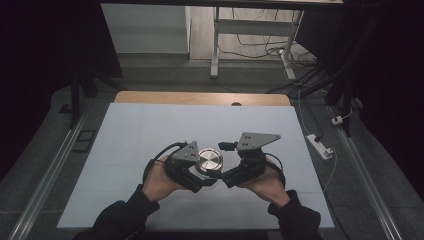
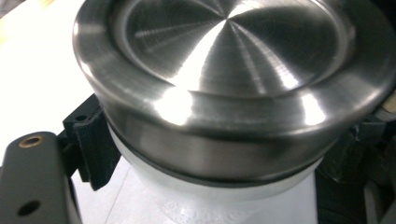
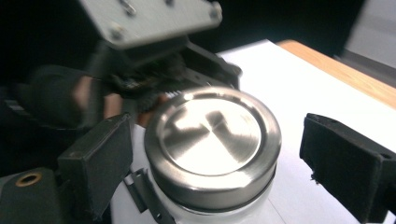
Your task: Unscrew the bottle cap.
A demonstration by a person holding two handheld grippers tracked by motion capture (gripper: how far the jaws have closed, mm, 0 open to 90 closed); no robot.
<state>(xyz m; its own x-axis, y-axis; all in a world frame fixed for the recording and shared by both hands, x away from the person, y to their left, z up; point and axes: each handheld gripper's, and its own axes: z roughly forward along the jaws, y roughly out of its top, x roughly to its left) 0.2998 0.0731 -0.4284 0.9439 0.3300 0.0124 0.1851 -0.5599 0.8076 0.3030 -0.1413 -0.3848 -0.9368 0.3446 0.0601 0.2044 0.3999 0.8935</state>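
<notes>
A jar with a brushed steel lid [image 1: 209, 160] and a pale body stands at the near middle of the white table sheet [image 1: 200, 120]. My left gripper [image 1: 202, 176] comes in from the left and is shut on the jar's body just under the lid [image 2: 233, 60]; one black pad [image 2: 93, 149] presses the left side. My right gripper [image 1: 223, 172] comes in from the right with its jaws on either side of the lid [image 3: 212, 135]. Its left pad [image 3: 105, 158] sits close to the rim, its right pad [image 3: 341, 161] stands well apart. The left gripper's grey plate [image 3: 149, 18] shows behind the jar.
The sheet covers a wooden tabletop [image 1: 200, 98] whose far edge shows. Beyond it stand white desk legs [image 1: 216, 45] amid floor cables. A power strip [image 1: 320, 146] lies on the floor to the right. Both forearms in dark sleeves come in at the near edge.
</notes>
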